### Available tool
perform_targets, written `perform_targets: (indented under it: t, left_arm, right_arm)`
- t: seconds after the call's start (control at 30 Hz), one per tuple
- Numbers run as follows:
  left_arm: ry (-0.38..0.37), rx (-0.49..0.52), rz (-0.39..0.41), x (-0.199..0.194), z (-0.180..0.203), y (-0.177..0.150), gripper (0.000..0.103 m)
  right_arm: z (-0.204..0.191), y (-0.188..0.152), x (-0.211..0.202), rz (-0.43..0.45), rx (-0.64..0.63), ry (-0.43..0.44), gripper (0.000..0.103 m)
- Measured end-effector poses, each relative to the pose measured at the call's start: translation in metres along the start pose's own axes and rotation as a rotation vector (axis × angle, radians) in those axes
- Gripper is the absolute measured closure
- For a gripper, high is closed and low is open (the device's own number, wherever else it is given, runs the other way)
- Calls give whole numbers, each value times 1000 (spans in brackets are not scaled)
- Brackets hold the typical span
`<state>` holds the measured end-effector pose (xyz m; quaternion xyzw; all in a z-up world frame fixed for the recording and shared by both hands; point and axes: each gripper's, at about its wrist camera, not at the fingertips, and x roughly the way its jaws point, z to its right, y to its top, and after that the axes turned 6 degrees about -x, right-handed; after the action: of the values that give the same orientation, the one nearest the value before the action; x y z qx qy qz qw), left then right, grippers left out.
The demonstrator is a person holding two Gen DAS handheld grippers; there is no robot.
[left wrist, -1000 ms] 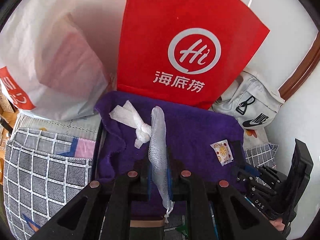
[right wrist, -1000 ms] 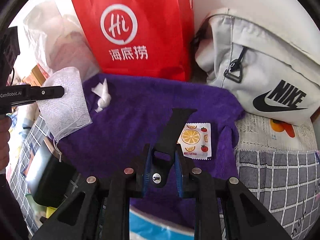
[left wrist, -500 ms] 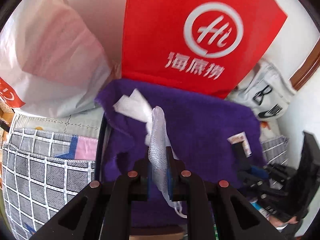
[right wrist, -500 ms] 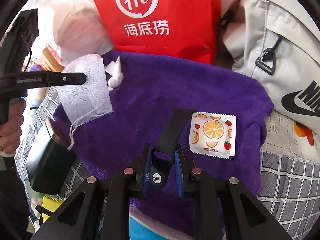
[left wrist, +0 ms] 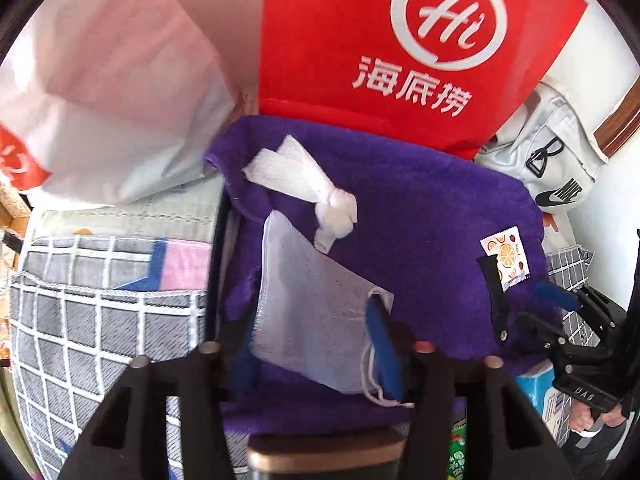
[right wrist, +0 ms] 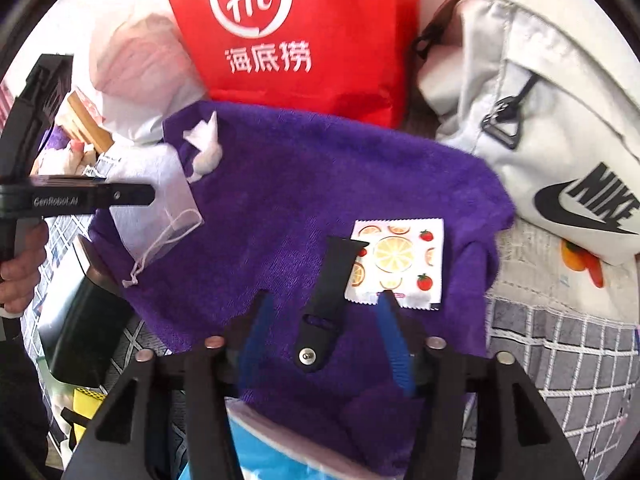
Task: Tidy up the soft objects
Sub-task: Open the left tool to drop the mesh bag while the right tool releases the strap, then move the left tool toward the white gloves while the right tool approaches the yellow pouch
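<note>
Both wrist fisheyes are looking steeply down, close over the purple towel [left wrist: 420, 240], facing the red bag [left wrist: 380, 52] standing at its far edge. Left view is sitting over the towel's left part, taking in the checked cloth [left wrist: 100, 320] beside it. Right view is sitting over the towel's right part [right wrist: 320, 200], taking in the grey bag [right wrist: 540, 120]. Both are sharing towel, red bag [right wrist: 300, 28], fruit-print packet [left wrist: 506, 258] [right wrist: 400, 262].

towel [right wrist: 304, 184]: purple cloth, fuzzy, matt
mesh pouch [left wrist: 316, 312]: white, sheer gauze
strap [right wrist: 330, 292]: black, smooth, matt
sachet [right wrist: 398, 264]: glossy printed foil
</note>
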<state>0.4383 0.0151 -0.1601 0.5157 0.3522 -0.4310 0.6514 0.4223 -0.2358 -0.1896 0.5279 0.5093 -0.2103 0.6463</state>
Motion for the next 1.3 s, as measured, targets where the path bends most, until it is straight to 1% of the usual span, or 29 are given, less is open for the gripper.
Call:
perform_targets:
  t: [0.17, 0.27, 0.37, 0.5, 0.6, 0.67, 0.77, 0.9, 0.97, 1.0, 1.03, 1.17, 1.23, 1.27, 1.3]
  left_arm:
    - [12, -28, 27, -25, -11, -8, 48]
    - [28, -37, 55, -42, -16, -16, 48]
    - [30, -40, 81, -60, -21, -27, 48]
    - [1, -59, 92, -76, -30, -42, 48]
    - [10, -60, 102, -84, -37, -59, 48]
    - [14, -53, 111, -90, -40, -70, 48]
    - [-2, -55, 126, -101, -47, -90, 48]
    - [-30, -67, 135, -110, -57, -113, 48]
    - [-38, -60, 139, -113, -60, -123, 48]
    - [-43, -56, 139, -115, -61, -128, 48]
    - [-53, -55, 140, -116, -63, -134, 48]
    - [-89, -59, 140, -117, -68, -148, 48]
    - [-98, -60, 135, -116, -70, -153, 48]
    - [-101, -58, 132, -115, -71, -156, 48]
    - [-103, -55, 129, -114, -71, -158, 48]
  right_arm:
    - [-2, -9, -28, 36, 49, -30, 45]
    - [-16, -18, -47, 76, 41, -45, 45]
    - [-32, -28, -63, 95, 32, -38, 45]
    - [-59, -39, -72, 108, 29, -7, 45]
    - [-79, -51, -75, 108, 36, 18, 48]
    - [-92, -61, -78, 99, 40, 47, 48]
    - [-114, -77, -82, 96, 30, 102, 48]
    - [-141, -93, -83, 72, -10, 162, 46]
    - [-152, -98, -81, 64, -22, 173, 45]
    - [-157, -101, -79, 53, -28, 176, 43]
    - [-160, -103, -77, 46, -33, 176, 41]
    - [-171, -109, -65, 6, -46, 156, 40]
    - [-173, -110, -57, -15, -54, 116, 38]
    - [-174, -110, -54, -21, -60, 88, 35]
    - [-175, -111, -52, -26, -66, 70, 29]
